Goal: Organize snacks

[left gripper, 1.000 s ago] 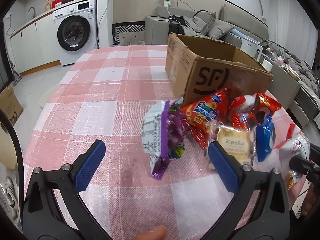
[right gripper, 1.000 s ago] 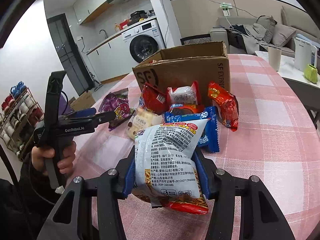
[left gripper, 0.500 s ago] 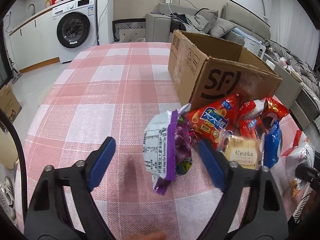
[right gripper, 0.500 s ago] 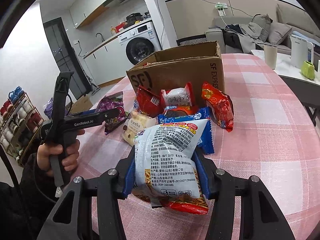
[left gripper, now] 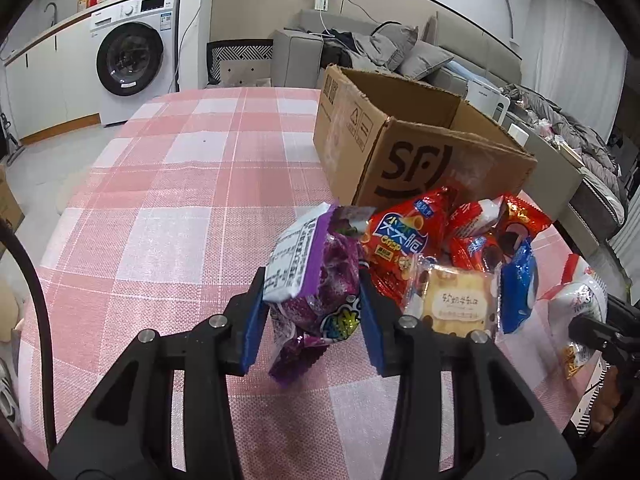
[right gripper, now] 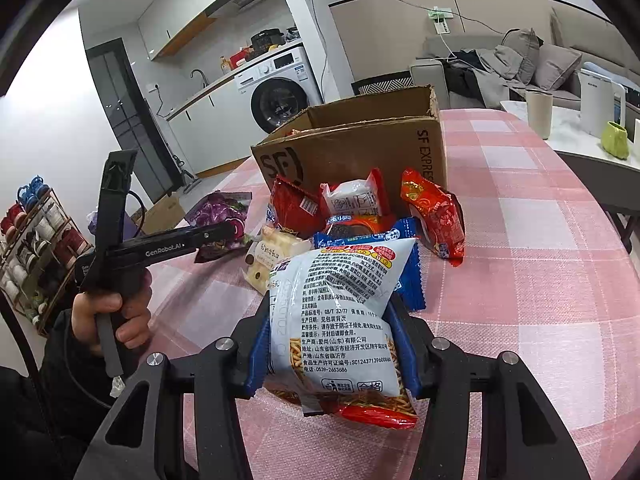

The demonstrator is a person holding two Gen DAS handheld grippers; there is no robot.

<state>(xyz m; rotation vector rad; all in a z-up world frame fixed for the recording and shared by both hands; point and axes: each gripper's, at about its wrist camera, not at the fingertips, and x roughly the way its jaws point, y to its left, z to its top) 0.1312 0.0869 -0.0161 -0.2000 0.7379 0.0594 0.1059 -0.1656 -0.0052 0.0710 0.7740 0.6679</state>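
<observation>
A purple snack bag (left gripper: 320, 280) stands on edge on the pink checked tablecloth (left gripper: 168, 200), between the blue pads of my left gripper (left gripper: 314, 320). Its jaws are closing and both pads touch the bag's sides. From the right wrist view the same purple snack bag (right gripper: 224, 216) shows behind the left gripper (right gripper: 230, 232), which a hand holds. My right gripper (right gripper: 332, 344) is shut on a white snack bag (right gripper: 340, 300) with red ends, held just above the cloth. An open cardboard box (left gripper: 420, 160) stands behind a pile of snack packets (left gripper: 460, 248).
The pile holds a red crisp bag (left gripper: 404, 240), a biscuit packet (left gripper: 456, 300) and a blue packet (left gripper: 520, 280). Beyond the table are a washing machine (left gripper: 128, 60) and a sofa (left gripper: 400, 52). A side table with a cup (right gripper: 538, 112) and kettle stands right.
The left gripper's jaws have come together from wide apart onto the purple snack bag, and the gripper has edged forward. The right gripper still grips the white bag in the same place.
</observation>
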